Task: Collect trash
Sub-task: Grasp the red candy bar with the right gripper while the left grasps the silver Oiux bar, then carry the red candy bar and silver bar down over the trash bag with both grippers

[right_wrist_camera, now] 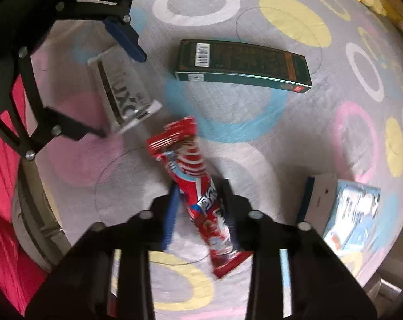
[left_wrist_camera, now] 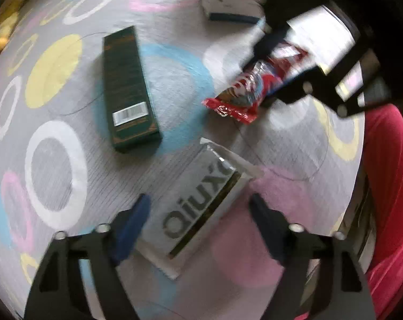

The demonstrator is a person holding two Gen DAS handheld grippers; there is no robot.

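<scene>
Right tongs (right_wrist_camera: pixel 200 208) clamped on the red wrapper (right_wrist_camera: pixel 198 186), pads pressing both its sides. Left tongs (left_wrist_camera: pixel 200 221) stand apart, straddling the white packet (left_wrist_camera: pixel 198 208) on the surface (left_wrist_camera: pixel 174 85), pads not touching

This looks like a home, seen from above a table. A grey cloth (left_wrist_camera: pixel 174 138) printed with pastel rings and dots in yellow, pink, blue and white covers the table, and household packaging lies scattered on it: a dark green carton (left_wrist_camera: pixel 128 88), a red snack wrapper (right_wrist_camera: pixel 198 184), a clear sachet (left_wrist_camera: pixel 201 208) and a pale blue box (right_wrist_camera: pixel 353 218). A person in a red garment (left_wrist_camera: pixel 388 186) sits at its edge.
</scene>
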